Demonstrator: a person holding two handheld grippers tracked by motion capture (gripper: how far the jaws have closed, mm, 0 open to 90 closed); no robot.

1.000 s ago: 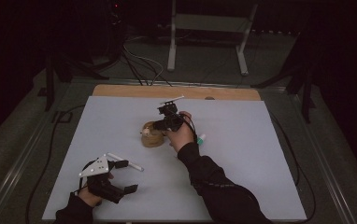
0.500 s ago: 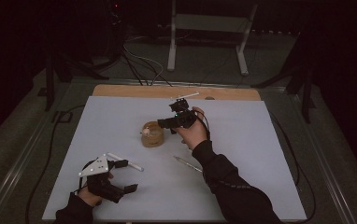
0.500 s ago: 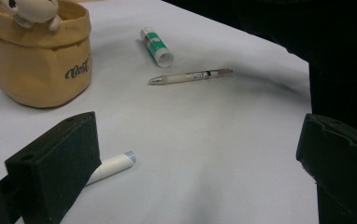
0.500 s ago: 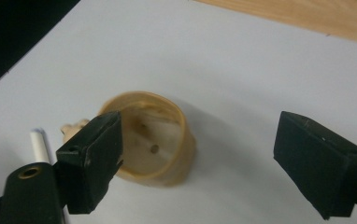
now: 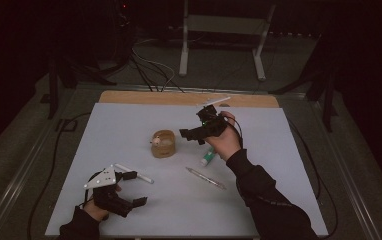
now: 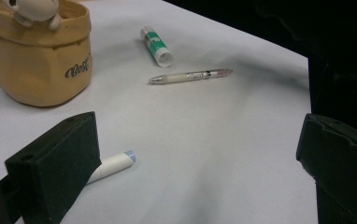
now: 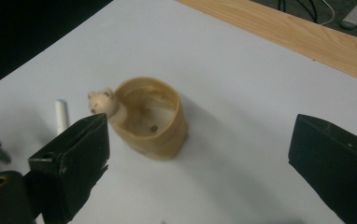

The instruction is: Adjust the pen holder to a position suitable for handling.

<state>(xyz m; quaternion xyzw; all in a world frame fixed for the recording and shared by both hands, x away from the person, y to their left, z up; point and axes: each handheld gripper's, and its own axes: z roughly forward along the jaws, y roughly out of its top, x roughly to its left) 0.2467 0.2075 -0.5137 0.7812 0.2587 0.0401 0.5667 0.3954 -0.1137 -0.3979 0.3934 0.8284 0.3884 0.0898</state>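
Right tongs (image 5: 191,135), jaws just opened wide and empty, beside the yellow pen cup (image 5: 163,144); left tongs (image 5: 134,189) rest open, empty, near the white marker (image 5: 134,173).

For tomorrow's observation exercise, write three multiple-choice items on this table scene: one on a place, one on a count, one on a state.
1. Where does the green-banded tube lie?
A. inside the cup
B. on the white table, just below the right gripper
C. on the wooden strip

2. How many writing things or tubes lie flat on the table?
A. one
B. three
C. five

3. How does the tan bear cup stand?
A. upright, with nothing long standing in it
B. tipped on its side
C. upright, packed with pens

Answers:
1 B, the high view shows it on the table under the raised right hand.
2 B, the tube, the clear pen and the white marker near the left gripper.
3 A, the right gripper view looks straight into its open mouth, with nothing long standing in it.
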